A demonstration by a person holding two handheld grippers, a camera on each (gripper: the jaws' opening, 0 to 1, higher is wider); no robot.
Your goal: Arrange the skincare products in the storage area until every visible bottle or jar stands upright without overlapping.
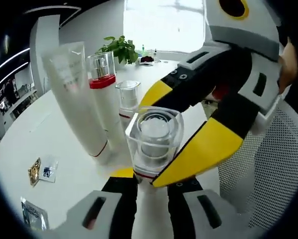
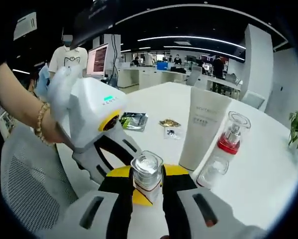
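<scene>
A small bottle with a clear square cap (image 1: 153, 134) (image 2: 147, 167) stands upright over the white table (image 1: 34, 134). My right gripper (image 2: 149, 174) is shut on its sides. It reaches into the left gripper view (image 1: 151, 144) from the right, one yellow jaw behind the bottle and one in front. My left gripper (image 1: 151, 180) closes on the bottle's base from the crossing direction (image 2: 138, 181). Behind stand a white tube (image 1: 76, 99) (image 2: 203, 129), a tall red-banded bottle (image 1: 105, 94) (image 2: 231, 134) and a short clear-capped bottle (image 1: 128, 97) (image 2: 213, 172), all upright and close together.
Foil sachets (image 1: 41, 170) (image 2: 134, 120) lie on the table, with another (image 1: 32, 215) at its near edge. A potted plant (image 1: 120, 49) stands at the far side. A white mesh chair (image 1: 273, 164) (image 2: 24, 184) sits beside the table. A person (image 2: 71, 57) stands in the office behind.
</scene>
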